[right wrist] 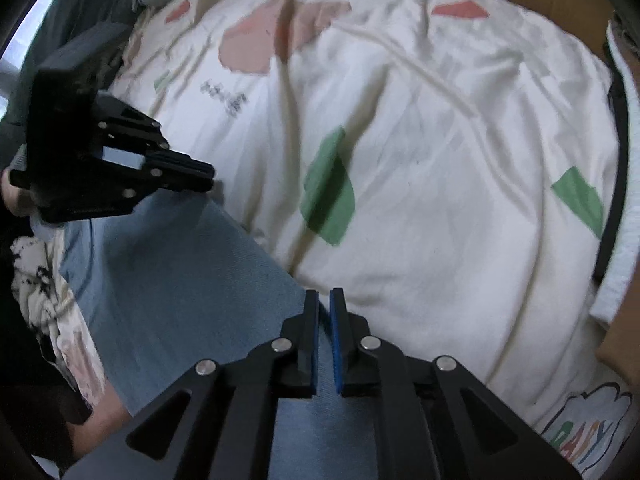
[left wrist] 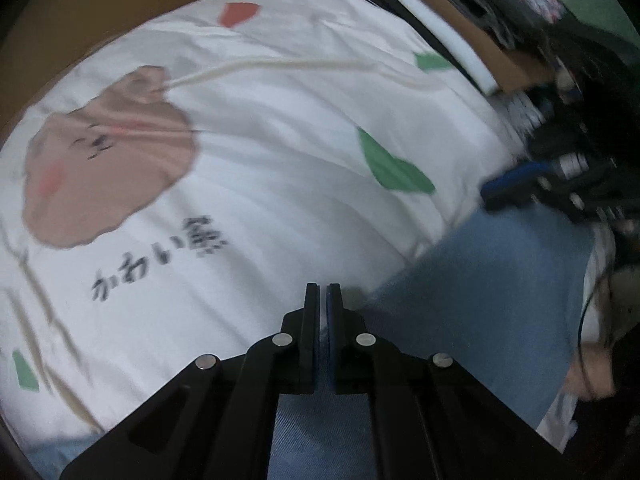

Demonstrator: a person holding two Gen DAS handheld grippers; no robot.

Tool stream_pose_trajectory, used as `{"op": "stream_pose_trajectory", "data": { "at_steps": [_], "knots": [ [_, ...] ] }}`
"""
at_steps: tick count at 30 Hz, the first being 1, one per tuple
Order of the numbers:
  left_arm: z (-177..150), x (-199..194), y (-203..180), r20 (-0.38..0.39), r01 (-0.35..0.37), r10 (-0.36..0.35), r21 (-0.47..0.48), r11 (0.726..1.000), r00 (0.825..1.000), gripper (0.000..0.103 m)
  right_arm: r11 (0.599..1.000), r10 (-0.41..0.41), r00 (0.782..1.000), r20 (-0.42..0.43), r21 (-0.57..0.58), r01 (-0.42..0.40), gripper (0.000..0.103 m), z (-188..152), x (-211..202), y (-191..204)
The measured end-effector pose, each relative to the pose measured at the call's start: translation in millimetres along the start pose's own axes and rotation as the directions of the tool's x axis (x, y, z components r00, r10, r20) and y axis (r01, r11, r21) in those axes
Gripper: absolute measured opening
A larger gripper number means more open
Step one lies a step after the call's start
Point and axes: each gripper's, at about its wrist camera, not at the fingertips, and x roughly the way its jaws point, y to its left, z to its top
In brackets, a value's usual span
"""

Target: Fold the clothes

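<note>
Both claws clenched on the blue cloth [right wrist: 172, 280]: left claw [left wrist: 323, 292] and right claw [right wrist: 325, 300] apparently pinching its far edge, cloth lying between them on the white bedspread [left wrist: 280, 152].

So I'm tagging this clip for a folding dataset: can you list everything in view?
blue garment: one, light blue, lying on the sheet's near edge, clamped at two spots along that edge.
printed sheet: one, white with green, red and pinkish-brown patches and dark lettering, spread over the surface.
brown surface: one, tan, showing past the sheet's far edge.
clutter: count unclear, dark and blurred, beside the sheet.
left gripper: one, black, shut on the blue garment.
right gripper: one, black, shut on the blue garment.
</note>
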Motion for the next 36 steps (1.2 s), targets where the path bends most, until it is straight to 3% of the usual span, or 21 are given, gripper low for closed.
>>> {"op": "stream_pose_trajectory", "data": {
  "at_steps": [3, 6, 14, 19, 24, 32, 34, 36],
  "knots": [
    [-2, -14, 4, 0.019, -0.044, 0.045, -0.056, 0.997, 0.999, 0.003, 0.999, 0.039, 0.999, 0.030, -0.022, -0.039, 0.006, 4, -4, 18],
    [-14, -23, 4, 0.030, -0.018, 0.022, -0.125, 0.992, 0.999, 0.003, 0.997, 0.064, 0.998, 0.018, -0.036, -0.064, 0.006, -2, 0, 23],
    [-40, 4, -4, -0.008, -0.020, 0.019, -0.238, 0.971, 1.000, 0.003, 1.000, -0.002, 0.999, -0.032, -0.005, 0.002, 0.004, -16, 29, 23],
    [-44, 12, -2, 0.021, -0.001, 0.007, -0.244, 0.970, 1.000, 0.003, 1.000, -0.018, 1.000, -0.014, 0.012, 0.018, 0.004, -15, 44, 21],
    [-51, 14, 6, 0.074, 0.053, -0.031, -0.319, 0.946, 0.997, 0.003, 0.999, -0.005, 1.000, 0.021, 0.054, 0.004, 0.004, -16, 49, 22],
    [-57, 14, -6, 0.114, 0.003, 0.044, -0.377, 0.926, 0.992, 0.003, 0.998, -0.005, 1.000, 0.013, 0.056, 0.004, 0.004, -11, 49, 28],
    [-55, 13, -6, 0.105, 0.002, 0.043, -0.398, 0.917, 0.994, 0.003, 0.999, -0.006, 1.000, 0.012, 0.046, 0.005, 0.004, -13, 47, 29],
    [-47, 6, -10, 0.085, -0.036, 0.074, -0.378, 0.925, 0.994, 0.003, 1.000, -0.013, 1.000, 0.003, 0.016, 0.013, 0.004, -12, 47, 32]
  ]
}}
